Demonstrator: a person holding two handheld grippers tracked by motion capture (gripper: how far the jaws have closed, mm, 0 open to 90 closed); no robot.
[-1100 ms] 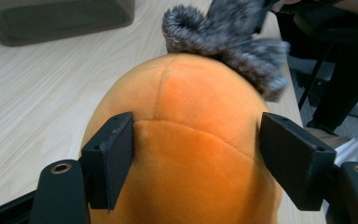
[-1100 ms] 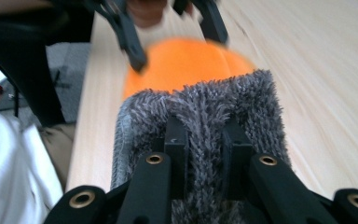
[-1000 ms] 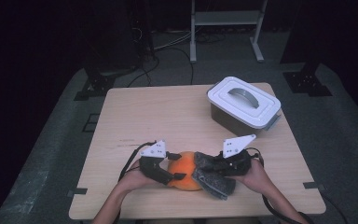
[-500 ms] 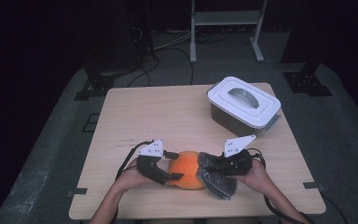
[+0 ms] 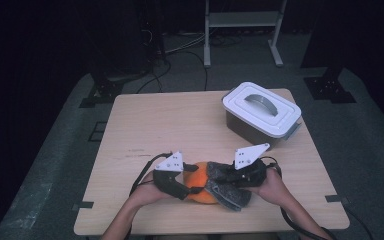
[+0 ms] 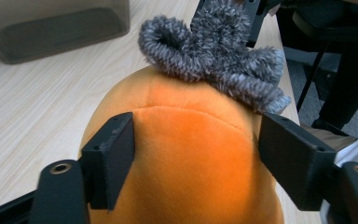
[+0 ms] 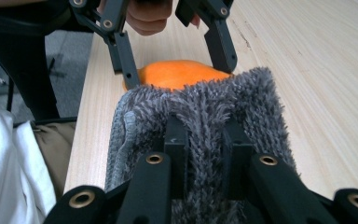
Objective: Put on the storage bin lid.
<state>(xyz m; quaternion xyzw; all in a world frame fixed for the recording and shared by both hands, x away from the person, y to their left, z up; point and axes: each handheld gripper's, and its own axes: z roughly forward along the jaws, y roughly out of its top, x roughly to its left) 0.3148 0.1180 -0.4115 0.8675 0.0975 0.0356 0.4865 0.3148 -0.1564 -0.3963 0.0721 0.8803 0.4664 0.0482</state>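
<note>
Forearms entering from 6 o'clock, left gripper [image 5: 187,190] jaws clamped around orange plush [image 6: 191,154] at the surface's [image 5: 180,125] 6 o'clock edge, right gripper [image 7: 205,140] jaws pinched tight on grey fuzzy cloth [image 7: 205,107] at the plush's 3 o'clock, plush underside hidden, lidded container [image 5: 261,114] at 2 o'clock.

High view overhead, tong views close, facing

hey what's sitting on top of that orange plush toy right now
A fuzzy grey cloth lies over the far end of the orange plush toy, pinched by the right gripper. The left gripper clamps the toy's sides. The part of the toy under the cloth is hidden.
</note>
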